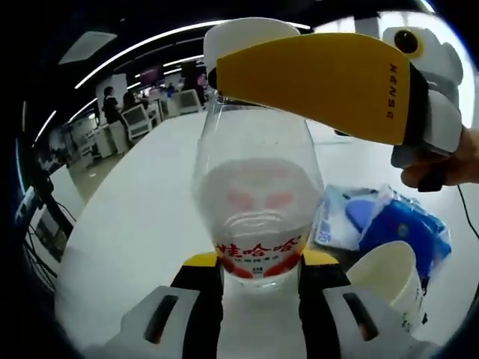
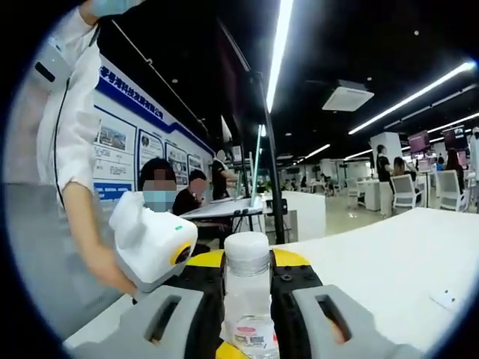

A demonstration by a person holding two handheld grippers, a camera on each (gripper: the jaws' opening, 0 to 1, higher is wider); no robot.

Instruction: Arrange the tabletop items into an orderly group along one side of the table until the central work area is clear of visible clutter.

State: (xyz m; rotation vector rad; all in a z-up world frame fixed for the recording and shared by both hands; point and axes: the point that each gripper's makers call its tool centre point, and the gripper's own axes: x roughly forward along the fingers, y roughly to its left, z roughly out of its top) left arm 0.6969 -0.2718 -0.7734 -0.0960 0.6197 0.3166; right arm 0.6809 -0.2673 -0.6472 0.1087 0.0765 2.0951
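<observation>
I have the bottle (image 1: 253, 202) clamped twice: my left gripper (image 1: 258, 288) closed on its lower body at the label, my right gripper (image 2: 247, 299) closed on its neck under the cap, so it stays upright for carrying aside. The right comes in from above, the left low. Beside the bottle sit a blue packet (image 1: 389, 224) and a paper cup (image 1: 389, 277) on the table (image 1: 135, 224)

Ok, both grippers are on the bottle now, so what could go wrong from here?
Two risks. The left gripper squeezes the clear bottle low while the right gripper clamps near its cap; pulling apart could twist or crush it. Also, the paper cup and blue-white packet sit close by, so a swing might knock them.
</observation>
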